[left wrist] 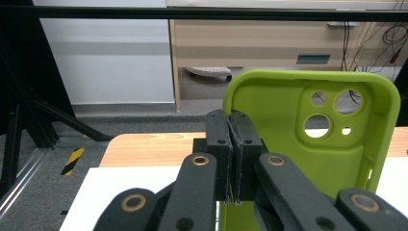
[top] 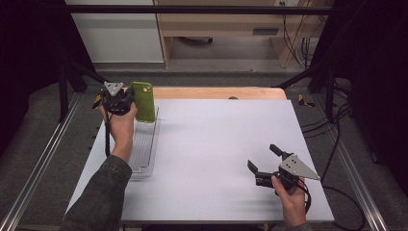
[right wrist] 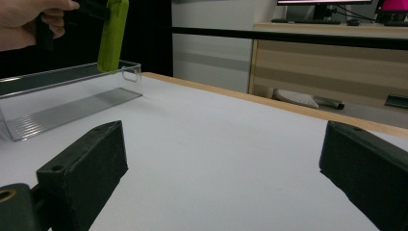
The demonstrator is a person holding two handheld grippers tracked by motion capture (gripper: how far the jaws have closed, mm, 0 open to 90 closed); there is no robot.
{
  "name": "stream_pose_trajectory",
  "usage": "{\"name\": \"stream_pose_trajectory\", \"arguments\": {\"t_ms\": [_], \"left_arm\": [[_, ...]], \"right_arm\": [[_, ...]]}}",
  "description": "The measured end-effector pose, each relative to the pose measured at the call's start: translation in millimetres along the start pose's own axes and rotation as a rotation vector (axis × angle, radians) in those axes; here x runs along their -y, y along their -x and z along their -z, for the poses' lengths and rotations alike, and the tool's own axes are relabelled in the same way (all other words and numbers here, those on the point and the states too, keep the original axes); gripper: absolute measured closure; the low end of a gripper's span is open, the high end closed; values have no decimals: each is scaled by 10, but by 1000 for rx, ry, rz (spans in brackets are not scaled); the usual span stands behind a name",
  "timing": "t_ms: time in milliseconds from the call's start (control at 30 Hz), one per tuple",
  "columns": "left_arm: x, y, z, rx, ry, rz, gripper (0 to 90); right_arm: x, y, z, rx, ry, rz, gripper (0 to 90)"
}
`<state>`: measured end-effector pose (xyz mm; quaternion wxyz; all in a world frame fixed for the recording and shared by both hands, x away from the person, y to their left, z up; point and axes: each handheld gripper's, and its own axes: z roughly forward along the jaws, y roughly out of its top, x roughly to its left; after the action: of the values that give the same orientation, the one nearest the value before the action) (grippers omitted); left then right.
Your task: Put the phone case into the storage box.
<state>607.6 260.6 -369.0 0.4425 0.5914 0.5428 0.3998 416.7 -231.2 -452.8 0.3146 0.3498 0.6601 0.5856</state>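
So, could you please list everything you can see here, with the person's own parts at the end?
phone case: one, lime green, upright, held above the far end of the tray.
tray: one, clear plastic, long, along the table's left edge.
table: one, white top with a wooden far edge.
cabinet: one, light wood, on the floor beyond the table.
left tongs: one pair, black, shut on the phone case's side wall.
right tongs: one pair, black, jaws open, low over the table near its right front.
left hand: one, holding the left tongs, dark sleeve behind it.
right hand: one, holding the right tongs.
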Motion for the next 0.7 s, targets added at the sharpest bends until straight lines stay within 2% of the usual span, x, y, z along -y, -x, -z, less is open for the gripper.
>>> {"name": "stream_pose_trajectory", "arguments": {"t_ms": [133, 467, 633, 700], "left_arm": [[8, -36, -14, -12, 0, 16, 874], [33, -33, -61, -18, -6, 7, 874], [50, -50, -77, -20, -16, 25, 874], [45, -49, -69, -23, -15, 19, 874]], "right_arm": [[-1, 0, 2, 1, 1, -1, 28], [1, -1, 2, 1, 1, -3, 28], [5, 1, -1, -1, -2, -2, 28], [3, 4, 2, 0, 1, -4, 28]]}}
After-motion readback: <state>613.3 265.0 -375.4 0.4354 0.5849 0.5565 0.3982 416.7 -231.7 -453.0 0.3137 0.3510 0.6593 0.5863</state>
